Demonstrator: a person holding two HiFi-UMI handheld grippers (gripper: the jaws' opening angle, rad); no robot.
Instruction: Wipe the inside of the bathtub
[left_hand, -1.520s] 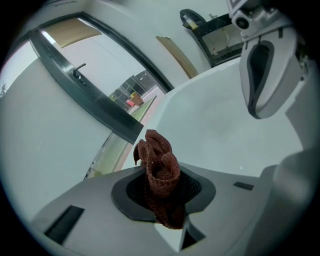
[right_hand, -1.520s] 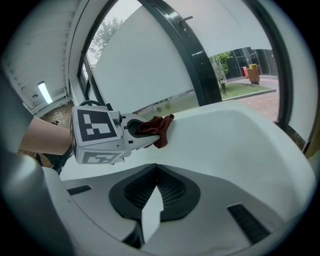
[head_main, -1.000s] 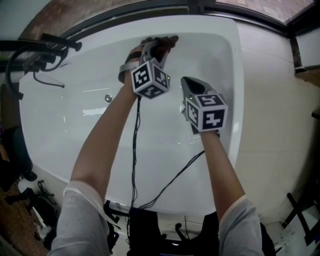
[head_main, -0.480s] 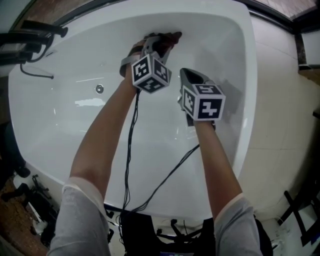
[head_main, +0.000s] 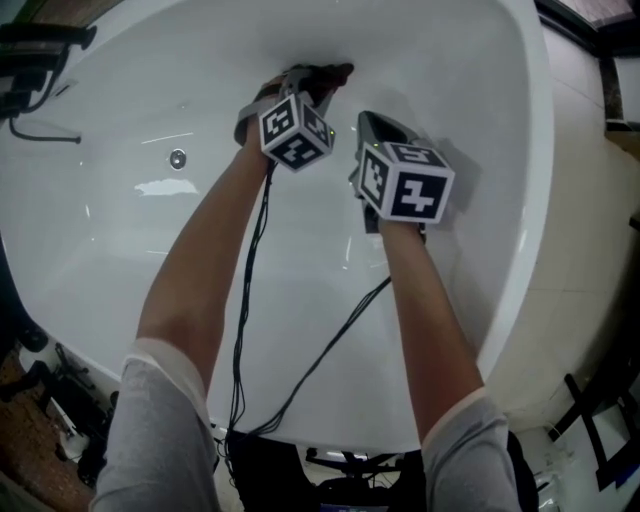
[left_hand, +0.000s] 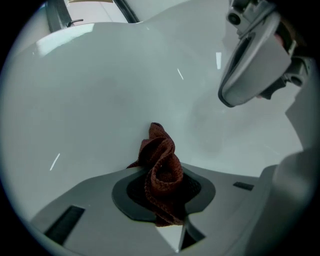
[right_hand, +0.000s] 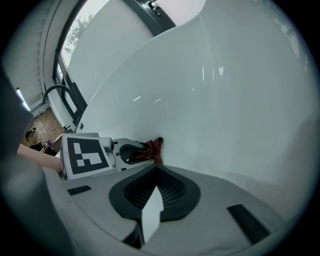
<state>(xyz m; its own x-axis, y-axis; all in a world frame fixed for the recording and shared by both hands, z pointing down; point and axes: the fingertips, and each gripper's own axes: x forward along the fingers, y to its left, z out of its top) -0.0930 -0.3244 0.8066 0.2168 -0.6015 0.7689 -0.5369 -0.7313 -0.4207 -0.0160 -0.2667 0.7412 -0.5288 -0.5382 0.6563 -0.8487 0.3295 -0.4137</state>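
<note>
Bathtub (head_main: 150, 250), white and glossy, filled nearly the whole head view, with a pale tiled floor (head_main: 590, 250) beside it on the right. Over its near rim reached two bare arms (head_main: 200, 280) in grey sleeves (head_main: 160, 440), each one holding tongs down inside the tub.

The left tongs (head_main: 315, 85) were farther in, at the far curved wall. In the left gripper view these tongs (left_hand: 162, 192) were closed tight on a dark red-brown cloth (left_hand: 162, 175), which stood up crumpled from between the dark pads. Its upper end looked to touch the white wall. From the head view the cloth (head_main: 330, 78) showed only as a dark tuft at the tip of the tongs.

The right tongs (head_main: 375, 135) were just beside the left ones, a little nearer to the person. In the right gripper view their jaws (right_hand: 155, 175) met at the tips with nothing between them. The same view showed the cloth (right_hand: 154, 149) against the tub wall.

Each of the tongs carried a cube (head_main: 408, 182) with black-and-white square patterns; these were markers and not letters. Thin black cables (head_main: 250, 300) ran from the tongs back along the tub bottom and over the near rim. A small round metal fitting (head_main: 177, 158) sat in the left wall, well apart from the cloth, and a dark pipe (head_main: 40, 50) stood at the upper left corner.
</note>
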